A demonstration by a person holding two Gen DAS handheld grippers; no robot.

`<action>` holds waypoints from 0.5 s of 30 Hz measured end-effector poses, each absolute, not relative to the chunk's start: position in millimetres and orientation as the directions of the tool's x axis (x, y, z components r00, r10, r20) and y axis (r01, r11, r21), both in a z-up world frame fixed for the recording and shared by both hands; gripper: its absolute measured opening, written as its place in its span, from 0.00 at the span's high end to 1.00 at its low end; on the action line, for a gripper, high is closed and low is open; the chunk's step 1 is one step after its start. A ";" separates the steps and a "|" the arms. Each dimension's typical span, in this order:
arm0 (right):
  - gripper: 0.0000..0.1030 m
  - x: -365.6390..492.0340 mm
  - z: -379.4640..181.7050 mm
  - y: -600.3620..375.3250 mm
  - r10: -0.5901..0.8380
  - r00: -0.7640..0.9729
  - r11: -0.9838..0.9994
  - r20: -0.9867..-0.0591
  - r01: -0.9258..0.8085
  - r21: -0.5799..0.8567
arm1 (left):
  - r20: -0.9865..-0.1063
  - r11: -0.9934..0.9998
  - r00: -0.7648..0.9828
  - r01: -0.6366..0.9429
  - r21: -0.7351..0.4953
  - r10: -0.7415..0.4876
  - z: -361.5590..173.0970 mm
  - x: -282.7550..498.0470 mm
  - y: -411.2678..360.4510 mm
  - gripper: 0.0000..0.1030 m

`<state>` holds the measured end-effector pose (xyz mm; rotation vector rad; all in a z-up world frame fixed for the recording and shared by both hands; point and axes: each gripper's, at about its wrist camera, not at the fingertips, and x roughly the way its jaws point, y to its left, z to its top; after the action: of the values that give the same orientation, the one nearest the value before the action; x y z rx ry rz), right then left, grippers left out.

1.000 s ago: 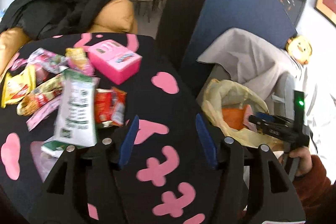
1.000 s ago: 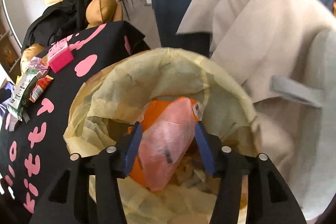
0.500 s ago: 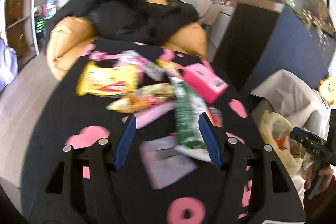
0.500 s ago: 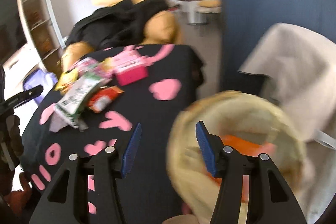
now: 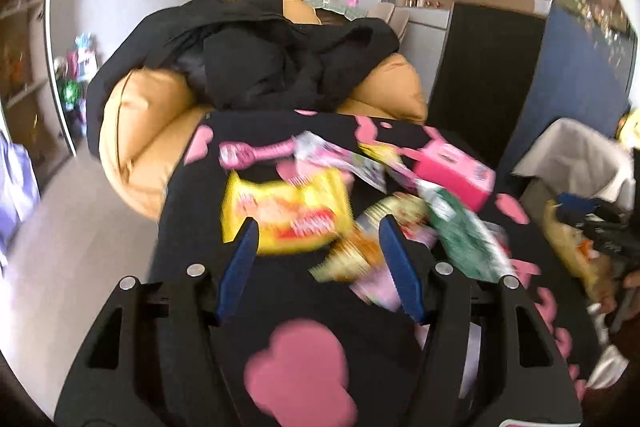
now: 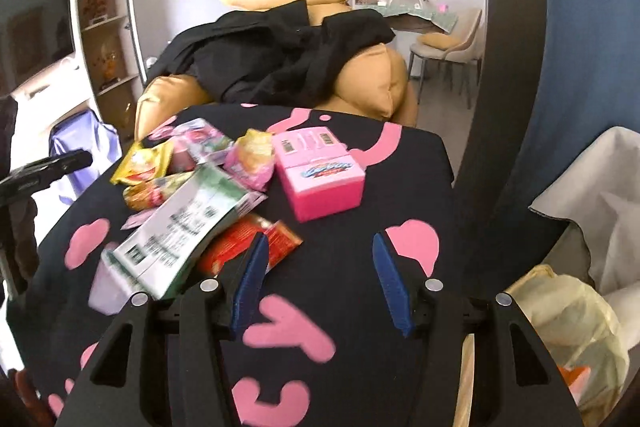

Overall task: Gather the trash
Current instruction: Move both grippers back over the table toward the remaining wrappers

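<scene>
Several snack wrappers lie in a heap on a black table with pink shapes [image 6: 400,163]. A yellow packet [image 5: 288,211] lies just ahead of my left gripper [image 5: 320,259], which is open and empty. A green-and-white packet [image 6: 180,223] and a red wrapper [image 6: 248,247] lie by the left finger of my right gripper [image 6: 320,275], which is open and empty over the table. A pink box [image 6: 320,171] stands behind the heap. A trash bin with a yellow bag [image 6: 568,339] stands at the table's right side.
An orange beanbag with black clothes on it [image 6: 280,63] sits behind the table. A grey cloth [image 6: 600,179] drapes beside the bin. A dark blue partition [image 6: 560,47] stands on the right. Shelves [image 6: 104,27] line the left wall.
My right gripper has let go of a pink-orange wrapper into the bin and swung left over the table. My left gripper has moved left toward the yellow packet.
</scene>
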<state>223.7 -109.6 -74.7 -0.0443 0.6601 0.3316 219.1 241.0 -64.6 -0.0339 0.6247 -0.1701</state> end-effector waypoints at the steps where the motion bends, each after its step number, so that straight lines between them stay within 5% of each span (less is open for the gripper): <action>1: 0.50 229.2 -76.6 -111.4 0.292 0.734 0.946 -0.613 -0.316 0.073 | -0.582 0.983 0.793 0.170 -0.071 -0.180 -64.8 232.9 243.4 0.43; 7: 0.50 258.4 -86.2 -118.1 0.315 0.676 0.941 -0.666 -0.313 0.128 | -0.667 0.957 0.721 0.288 0.041 -0.188 -72.5 330.9 264.5 0.43; 15: 0.50 286.6 -94.5 -115.7 0.281 0.650 0.951 -0.706 -0.289 0.113 | -0.809 0.967 0.542 0.221 -0.125 -0.229 -110.7 433.3 305.6 0.44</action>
<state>286.6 -115.7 -94.5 -0.0101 0.7996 0.3236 433.3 305.6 -110.7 -0.0083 0.9617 -0.2672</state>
